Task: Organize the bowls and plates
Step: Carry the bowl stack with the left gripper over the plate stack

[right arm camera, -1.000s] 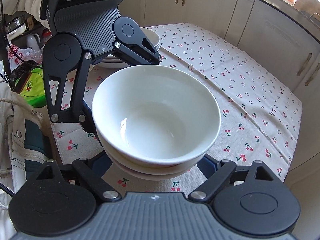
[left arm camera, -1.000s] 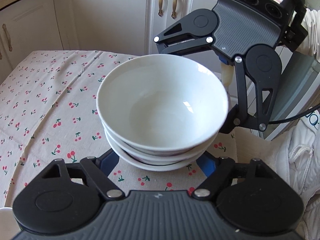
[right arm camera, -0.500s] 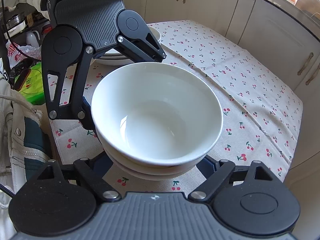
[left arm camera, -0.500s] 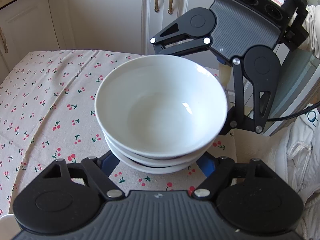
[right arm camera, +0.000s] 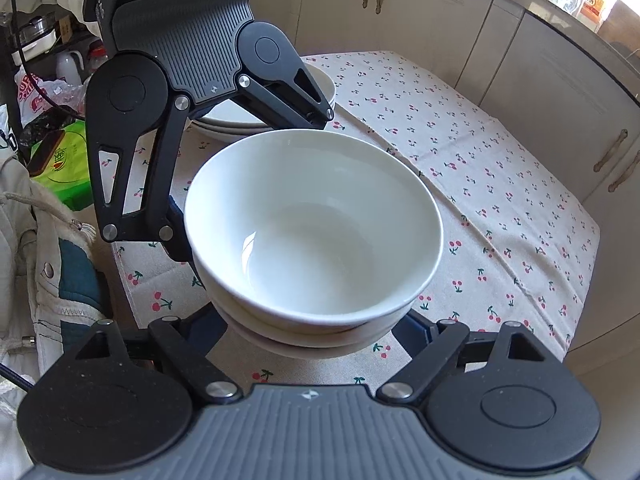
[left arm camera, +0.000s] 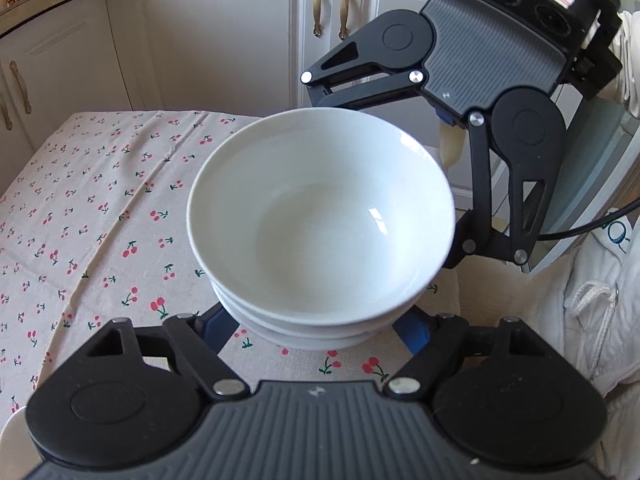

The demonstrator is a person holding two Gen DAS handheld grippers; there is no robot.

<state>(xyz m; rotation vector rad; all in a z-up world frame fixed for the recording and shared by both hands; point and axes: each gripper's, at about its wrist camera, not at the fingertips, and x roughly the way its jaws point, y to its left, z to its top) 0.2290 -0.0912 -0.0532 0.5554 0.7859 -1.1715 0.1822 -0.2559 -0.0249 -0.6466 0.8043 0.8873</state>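
Observation:
A stack of white bowls (left arm camera: 320, 224) hangs above the cherry-print tablecloth (left arm camera: 80, 216), gripped from two opposite sides. My left gripper (left arm camera: 316, 328) has its blue-padded fingers spread around the lower bowls. My right gripper (right arm camera: 316, 332) holds the same stack (right arm camera: 312, 232) from the other side. Each gripper shows in the other's view, the right one (left arm camera: 460, 184) and the left one (right arm camera: 176, 184). The fingertips are hidden under the bowls. A stack of white plates (right arm camera: 240, 120) lies on the table behind the left gripper.
White cabinets (left arm camera: 224, 40) stand behind the table. The table's edge (right arm camera: 576, 344) runs close on the right. A green packet (right arm camera: 60, 164) and clutter lie off the table to the left. A white garment (left arm camera: 580, 312) hangs at the side.
Both grippers have lifted the bowl stack a little and carried it along the table; the plates behind the left gripper now look nearer.

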